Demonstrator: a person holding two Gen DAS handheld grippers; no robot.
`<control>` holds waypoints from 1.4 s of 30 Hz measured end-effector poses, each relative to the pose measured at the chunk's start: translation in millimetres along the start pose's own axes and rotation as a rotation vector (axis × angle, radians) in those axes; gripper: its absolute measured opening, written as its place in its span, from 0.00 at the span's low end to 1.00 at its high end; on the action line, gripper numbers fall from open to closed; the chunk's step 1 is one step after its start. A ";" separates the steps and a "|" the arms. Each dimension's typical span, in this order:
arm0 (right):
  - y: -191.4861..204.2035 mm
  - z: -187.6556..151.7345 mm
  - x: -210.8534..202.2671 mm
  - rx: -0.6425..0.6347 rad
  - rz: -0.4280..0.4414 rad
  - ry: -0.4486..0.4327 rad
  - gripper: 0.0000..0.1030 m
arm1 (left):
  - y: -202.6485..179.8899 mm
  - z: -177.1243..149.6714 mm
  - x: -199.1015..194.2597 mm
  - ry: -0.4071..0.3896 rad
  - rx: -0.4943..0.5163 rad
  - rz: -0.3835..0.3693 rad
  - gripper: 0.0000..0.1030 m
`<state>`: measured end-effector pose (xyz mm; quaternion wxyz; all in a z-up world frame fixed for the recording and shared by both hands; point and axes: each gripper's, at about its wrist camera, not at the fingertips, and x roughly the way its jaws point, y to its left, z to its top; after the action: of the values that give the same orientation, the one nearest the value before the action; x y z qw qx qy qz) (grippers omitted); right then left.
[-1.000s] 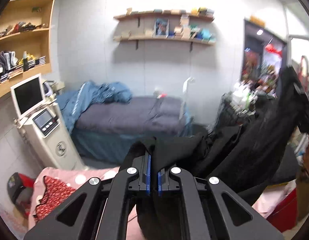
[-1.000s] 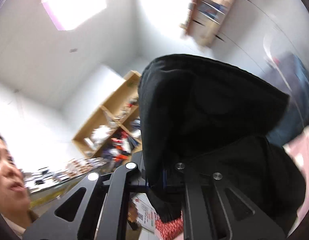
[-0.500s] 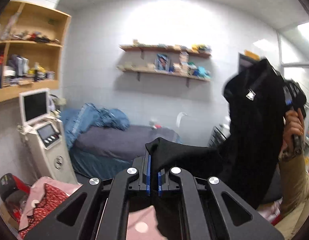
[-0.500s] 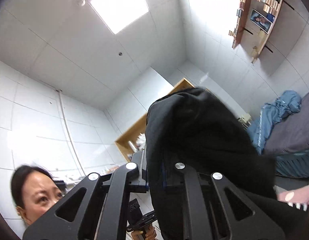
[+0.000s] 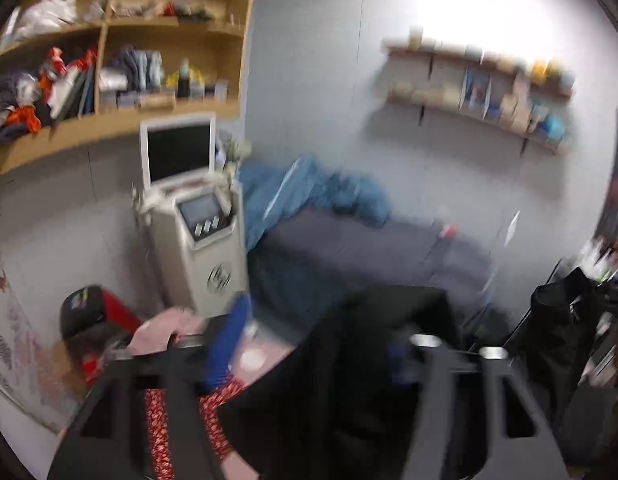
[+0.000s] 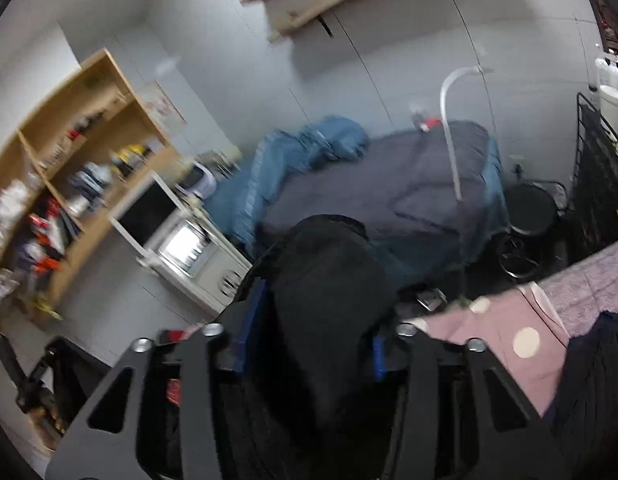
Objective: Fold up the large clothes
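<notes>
The left gripper (image 5: 309,344) has sprung wide: a second ago its blue-padded fingers were clamped on the big black cloth garment (image 5: 373,360), and now its jaws have just been opening, the left blue pad (image 5: 227,344) swung far out while the dark cloth lies heaped between the fingers and against the right one, blurred, with no clear squeeze on it. That view has also dipped and swung left, so the beige console machine with a dark screen (image 5: 189,216) now sits near centre, the pink spotted sheet (image 5: 249,360) just beyond the tips, and another stretch of the black garment hangs at the far right. Over to the right wrist view: the right gripper (image 6: 309,344) pointed at the ceiling earlier and now looks down at the grey-covered bed (image 6: 389,188). Its jaws have just been opening too; the black garment stands humped between the spread fingers, and both blue pads stand apart from it at either side.
</notes>
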<state>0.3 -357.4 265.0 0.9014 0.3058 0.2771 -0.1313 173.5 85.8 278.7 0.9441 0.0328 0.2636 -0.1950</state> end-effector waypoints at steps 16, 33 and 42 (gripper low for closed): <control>-203.7 -269.7 133.5 0.265 -0.584 0.512 0.67 | 50.1 -263.7 199.2 0.699 -0.118 0.175 0.91; -256.8 -404.7 92.9 0.157 -0.722 0.651 0.49 | -9.3 -351.2 175.8 0.877 -0.046 0.035 0.92; -189.4 -305.7 38.0 0.133 -0.400 0.364 0.08 | -2.5 -362.1 151.1 0.888 -0.067 0.054 0.92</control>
<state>-174.0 -316.7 -49.2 0.7707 0.3221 0.4803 -0.2674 115.6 90.1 -109.4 0.7448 0.0897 0.6486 -0.1285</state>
